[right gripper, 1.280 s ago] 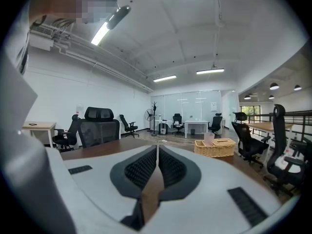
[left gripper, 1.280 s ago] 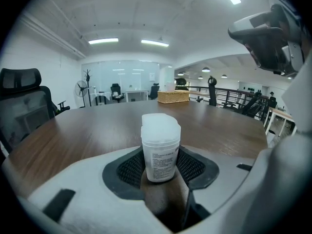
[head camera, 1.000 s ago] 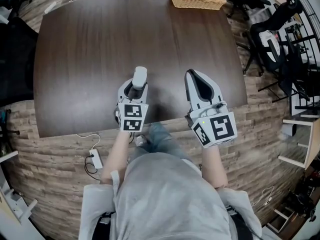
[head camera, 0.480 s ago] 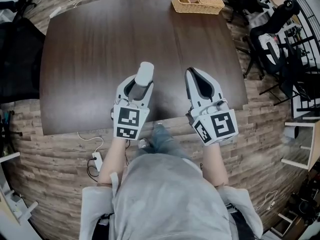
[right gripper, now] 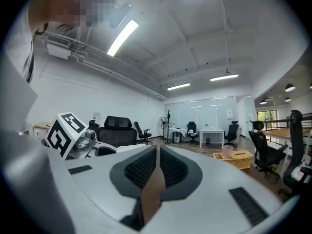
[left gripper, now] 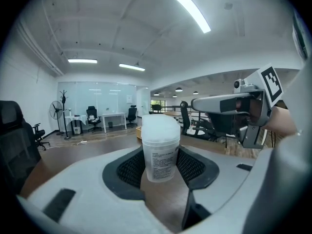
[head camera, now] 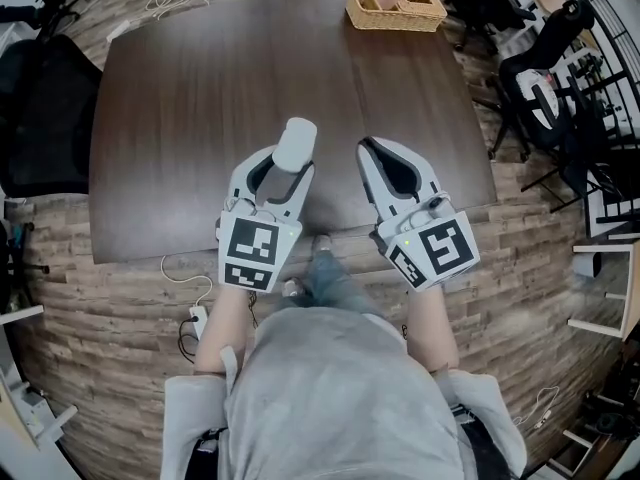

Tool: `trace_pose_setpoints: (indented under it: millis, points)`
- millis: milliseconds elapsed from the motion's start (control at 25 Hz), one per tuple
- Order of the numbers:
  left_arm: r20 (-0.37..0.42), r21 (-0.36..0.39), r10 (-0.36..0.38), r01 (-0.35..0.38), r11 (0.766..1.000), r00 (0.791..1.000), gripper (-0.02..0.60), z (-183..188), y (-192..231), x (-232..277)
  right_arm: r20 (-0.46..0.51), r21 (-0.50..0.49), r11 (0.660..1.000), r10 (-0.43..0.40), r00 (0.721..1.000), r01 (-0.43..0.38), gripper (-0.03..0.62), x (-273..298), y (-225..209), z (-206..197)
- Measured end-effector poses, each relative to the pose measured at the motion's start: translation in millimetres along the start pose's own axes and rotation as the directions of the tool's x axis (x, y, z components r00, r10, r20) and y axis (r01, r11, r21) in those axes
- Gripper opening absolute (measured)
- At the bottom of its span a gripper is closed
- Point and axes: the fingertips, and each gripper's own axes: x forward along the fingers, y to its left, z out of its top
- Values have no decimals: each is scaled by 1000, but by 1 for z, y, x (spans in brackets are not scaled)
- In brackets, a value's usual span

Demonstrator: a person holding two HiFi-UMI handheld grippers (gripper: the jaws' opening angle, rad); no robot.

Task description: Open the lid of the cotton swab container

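Left gripper [head camera: 287, 171]: jaws clamped on the cotton swab container [left gripper: 160, 161], roughly upright above the worktop's [head camera: 200, 88] near edge, lid [left gripper: 160, 127] on top. Right gripper [head camera: 371, 154]: jaws together, empty, just beside its right. I'd take the lid with that one.

Two grippers [head camera: 287, 168] [head camera: 366, 151], one swab container [head camera: 296, 140], one basket [head camera: 395, 8], one table [head camera: 200, 88]
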Motion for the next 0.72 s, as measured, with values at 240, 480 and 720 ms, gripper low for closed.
trace_pose_setpoints:
  millis: [240, 480, 720]
  points:
    - [-1, 18, -28, 28, 999, 1000, 195, 12, -13, -23, -12, -8, 990, 143, 990, -143, 24, -4, 42, 12]
    - [0, 18, -57, 57, 998, 998, 195, 19, -22, -41, -39, 4, 963, 269, 962, -269, 227, -6, 78, 17]
    - [-1, 28, -76, 76, 997, 997, 195, 19, -33, -56, -64, -12, 957, 290, 955, -291, 268, -6, 97, 16]
